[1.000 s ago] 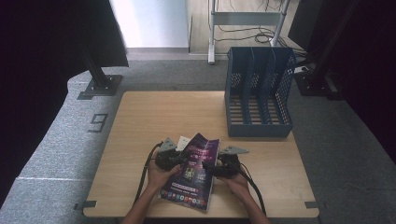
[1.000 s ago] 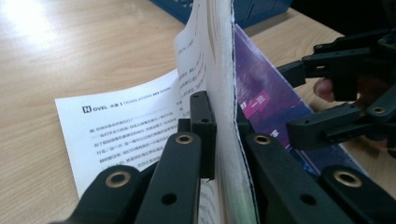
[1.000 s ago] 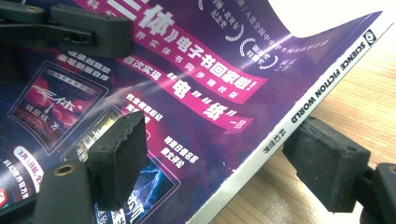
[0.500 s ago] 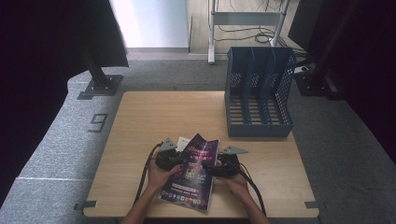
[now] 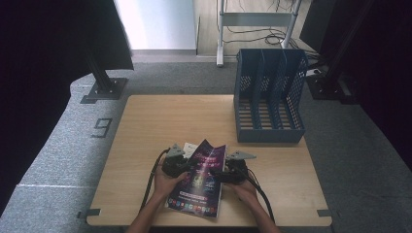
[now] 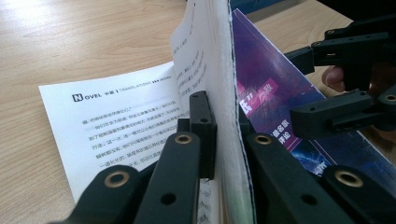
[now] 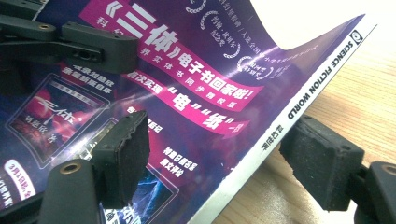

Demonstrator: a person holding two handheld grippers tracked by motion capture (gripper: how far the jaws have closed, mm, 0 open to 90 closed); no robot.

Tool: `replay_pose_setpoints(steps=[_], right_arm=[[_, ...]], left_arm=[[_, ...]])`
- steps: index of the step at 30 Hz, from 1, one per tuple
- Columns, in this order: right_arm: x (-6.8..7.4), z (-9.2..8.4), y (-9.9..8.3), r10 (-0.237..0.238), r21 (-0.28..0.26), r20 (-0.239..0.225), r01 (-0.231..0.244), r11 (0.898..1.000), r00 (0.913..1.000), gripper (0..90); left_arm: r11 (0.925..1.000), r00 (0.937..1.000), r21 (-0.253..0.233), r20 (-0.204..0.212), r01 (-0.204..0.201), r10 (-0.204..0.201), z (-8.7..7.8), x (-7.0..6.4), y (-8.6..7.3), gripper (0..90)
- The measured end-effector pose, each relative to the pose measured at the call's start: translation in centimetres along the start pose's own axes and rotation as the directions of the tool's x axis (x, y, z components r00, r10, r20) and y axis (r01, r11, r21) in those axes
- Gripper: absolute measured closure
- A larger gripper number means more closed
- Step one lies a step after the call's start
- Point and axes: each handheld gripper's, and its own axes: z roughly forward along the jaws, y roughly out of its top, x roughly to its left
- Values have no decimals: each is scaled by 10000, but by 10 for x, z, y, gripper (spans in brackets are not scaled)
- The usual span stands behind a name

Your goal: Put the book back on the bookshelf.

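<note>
The wooden table (image 5: 160, 126) carries a blue file rack (image 5: 268, 97) at its far right. Near the front edge lies a magazine (image 5: 201, 179) with a glossy purple cover and pink title bands; white printed pages show at its left. Its long axis runs from the person toward the far side, a little tilted. The left gripper (image 6: 219, 140) is clamped on a lifted bundle of pages. The right gripper (image 7: 215, 154) has just been closing slightly; its jaws stand wide across the spine edge, pads not pressing.
</note>
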Motion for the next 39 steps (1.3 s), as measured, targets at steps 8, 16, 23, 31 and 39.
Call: replay_pose_setpoints(steps=[8,16,23,31,39], right_arm=[[-4,6,3,0,154,164,-2,9999,9999,267],[-5,14,7,-53,315,278,44,9995,9996,301],[-10,21,12,71,405,243,-81,9991,9997,361],[-16,23,13,51,509,347,-69,9987,9994,450],[-20,22,11,-16,488,210,5,9988,9998,504]], left_arm=[[10000,10000,55,-54,4,-3,1,0,-1,866],[9998,9999,144,-98,128,-126,3,4,-3,864],[9995,9996,164,-86,257,-255,3,8,-4,861],[9995,9996,171,-93,271,-269,3,8,-4,858],[9995,9996,149,-143,264,-262,3,8,-5,856]])
